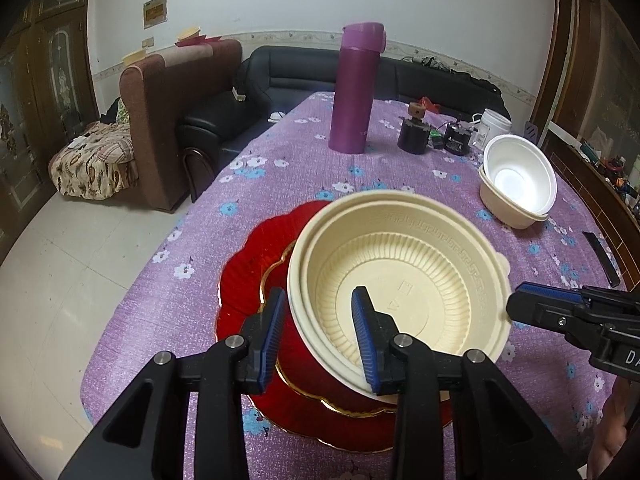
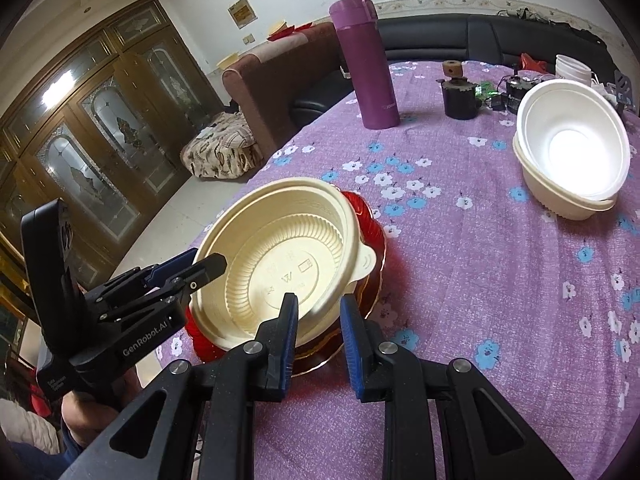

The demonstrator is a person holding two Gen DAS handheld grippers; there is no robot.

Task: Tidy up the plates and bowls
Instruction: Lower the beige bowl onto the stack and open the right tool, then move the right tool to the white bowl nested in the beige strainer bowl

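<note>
Nearest to us, our left gripper (image 1: 320,316) straddles the near rim of the cream ribbed plastic bowl (image 1: 404,276): one blue-padded finger sits outside the wall, the other inside, with the rim between them. The pads stand apart, and a gap shows beside the wall, so they are not pressed onto it. The right wrist view shows the same gripper (image 2: 200,266) from the side, its tips at the bowl's left edge.

Our right gripper (image 2: 318,336) has its fingers parted, nothing between them; its left finger overlaps the near rim of the cream bowl (image 2: 280,256) in that view, and we cannot tell whether it touches. From the left wrist camera it (image 1: 520,300) comes in from the right, its tip at the bowl's rim.

The bowl sits tilted on the red scalloped plate with a gold band (image 1: 248,280), which lies flat on the purple flowered tablecloth (image 1: 280,184). Only the plate's red edge (image 2: 370,216) peeks out behind the bowl in the right wrist view.

Farther on, to the right, a white foam bowl nests inside a cream bowl, the stacked pair (image 1: 516,184) standing well apart from the plate (image 2: 572,152). Beyond stands an upright purple thermos flask (image 1: 356,88), and near it a small black cylinder with a brown cap (image 1: 414,134). A white plastic tub (image 1: 495,124) stands at the far edge, before a black sofa (image 1: 288,68).
</note>
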